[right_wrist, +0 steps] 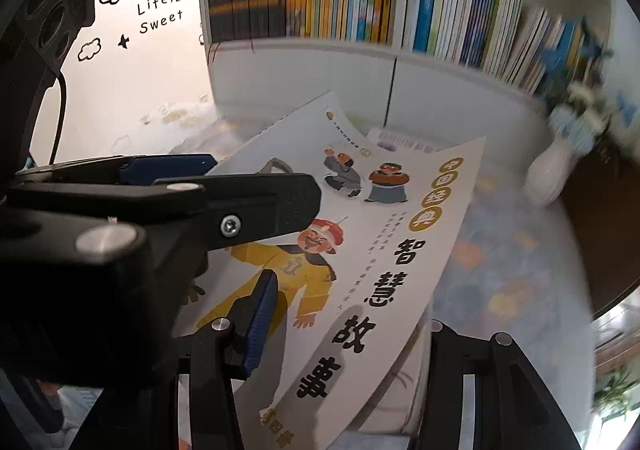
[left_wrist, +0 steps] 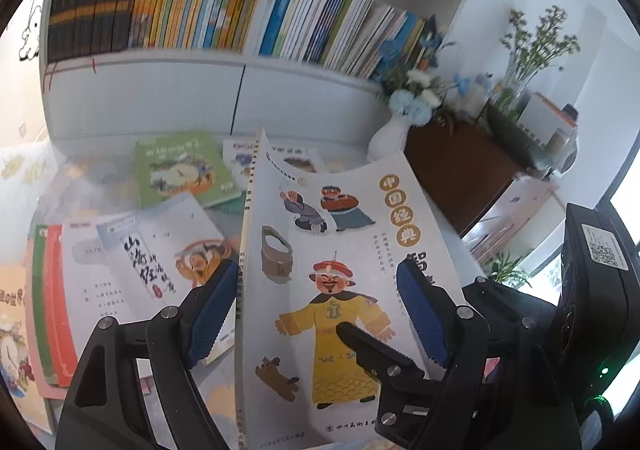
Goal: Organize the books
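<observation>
A thin white storybook (left_wrist: 320,250) with a yellow-robed emperor on its cover hangs tilted in the air, its cover bowed. My left gripper (left_wrist: 316,270) straddles it, one blue pad against the spine side and the other on the front cover, pinching it. In the right wrist view the same book (right_wrist: 400,230) runs diagonally between the jaws of my right gripper (right_wrist: 354,302). One blue pad (right_wrist: 260,322) stands beside the cover without pressing, and the other finger is hidden under the book. The left gripper (right_wrist: 264,175) shows at the left.
A white bookshelf (left_wrist: 244,61) packed with upright books stands behind. Loose books lie on the floor, a green one (left_wrist: 180,169) and a white one (left_wrist: 160,250) among them. At the right are a white vase (left_wrist: 386,137) with flowers and a brown cabinet (left_wrist: 460,177).
</observation>
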The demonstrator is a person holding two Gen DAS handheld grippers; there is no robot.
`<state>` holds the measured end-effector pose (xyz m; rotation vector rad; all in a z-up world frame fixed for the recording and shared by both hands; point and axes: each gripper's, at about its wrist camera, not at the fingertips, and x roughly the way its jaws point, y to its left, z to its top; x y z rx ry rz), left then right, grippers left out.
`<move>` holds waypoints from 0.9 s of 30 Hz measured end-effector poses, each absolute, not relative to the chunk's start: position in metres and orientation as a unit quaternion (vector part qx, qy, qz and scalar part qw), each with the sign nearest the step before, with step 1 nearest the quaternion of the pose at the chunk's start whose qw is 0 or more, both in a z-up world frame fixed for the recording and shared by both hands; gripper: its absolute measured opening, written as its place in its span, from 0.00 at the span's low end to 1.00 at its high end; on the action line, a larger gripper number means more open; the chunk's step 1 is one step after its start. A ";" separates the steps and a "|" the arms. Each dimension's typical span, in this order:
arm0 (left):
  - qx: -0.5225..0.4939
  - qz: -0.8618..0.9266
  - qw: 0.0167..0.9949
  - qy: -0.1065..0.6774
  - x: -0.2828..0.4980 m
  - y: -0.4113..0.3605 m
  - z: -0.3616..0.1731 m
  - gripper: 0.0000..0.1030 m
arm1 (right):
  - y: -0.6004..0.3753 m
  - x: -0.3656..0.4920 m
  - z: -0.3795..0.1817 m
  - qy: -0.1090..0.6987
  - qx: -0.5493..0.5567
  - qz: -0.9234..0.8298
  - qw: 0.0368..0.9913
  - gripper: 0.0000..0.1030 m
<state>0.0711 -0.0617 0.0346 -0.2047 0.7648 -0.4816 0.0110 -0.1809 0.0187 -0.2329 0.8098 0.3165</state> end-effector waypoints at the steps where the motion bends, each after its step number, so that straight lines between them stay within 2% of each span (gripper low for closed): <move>1: -0.098 -0.233 0.896 0.364 0.069 -0.060 0.038 0.76 | -0.179 0.008 0.023 0.384 -0.117 0.151 0.903 0.48; 12: -0.098 -0.222 0.915 0.322 0.046 -0.040 0.066 0.76 | -0.158 -0.013 0.051 0.348 -0.110 0.166 0.916 0.48; 19: -0.101 -0.209 0.931 0.282 0.029 -0.019 0.089 0.76 | -0.124 -0.039 0.078 0.271 -0.164 0.175 0.932 0.55; 27: -0.109 -0.184 0.943 0.255 0.011 0.010 0.107 0.76 | -0.095 -0.052 0.097 0.245 -0.180 0.202 0.931 0.55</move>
